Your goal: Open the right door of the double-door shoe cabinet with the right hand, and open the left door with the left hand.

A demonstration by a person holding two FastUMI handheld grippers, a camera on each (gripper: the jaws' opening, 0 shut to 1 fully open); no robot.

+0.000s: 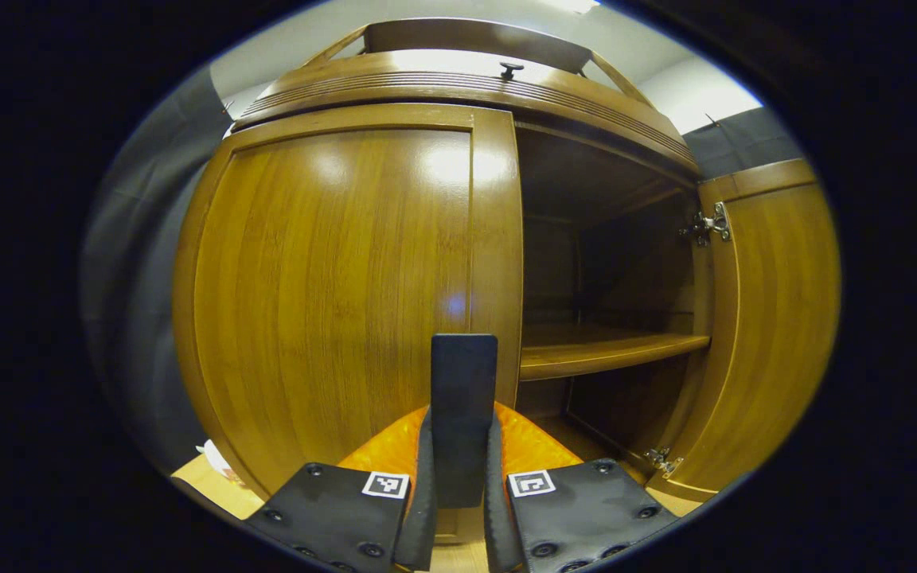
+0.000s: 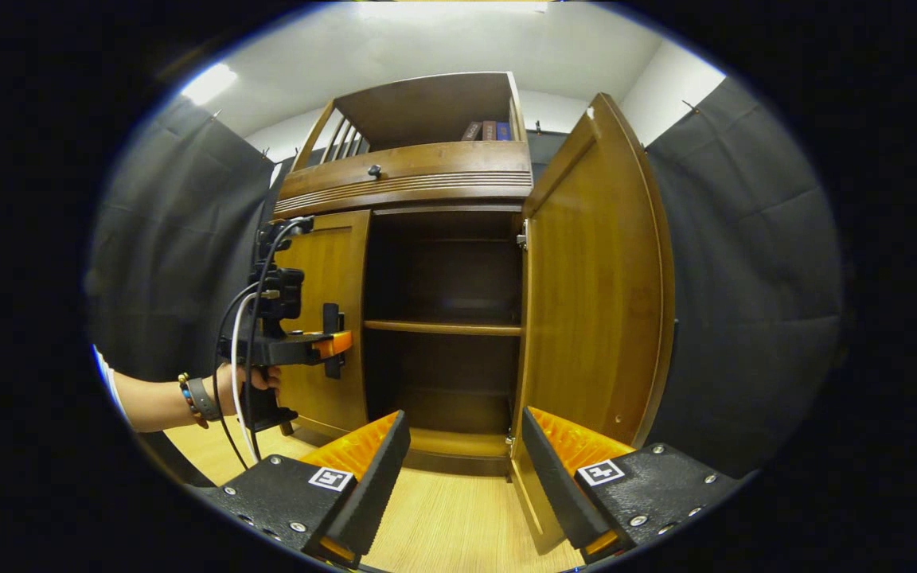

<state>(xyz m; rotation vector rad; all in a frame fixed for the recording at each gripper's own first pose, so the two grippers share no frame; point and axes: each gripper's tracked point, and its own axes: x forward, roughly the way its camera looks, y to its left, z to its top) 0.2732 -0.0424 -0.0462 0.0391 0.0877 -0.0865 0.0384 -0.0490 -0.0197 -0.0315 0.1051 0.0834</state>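
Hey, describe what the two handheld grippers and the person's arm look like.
Left gripper: black frame, orange parts, black and white cables looping off it. Right gripper: black plates, orange inner parts, square black-and-white markers. The hand has a beaded bracelet and dark wristband.

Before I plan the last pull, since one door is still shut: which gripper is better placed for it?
Left. The left gripper sits at the closed left door, its fingers apparently closed on the dark handle. The right gripper hangs open, back from the cabinet beside the open right door.
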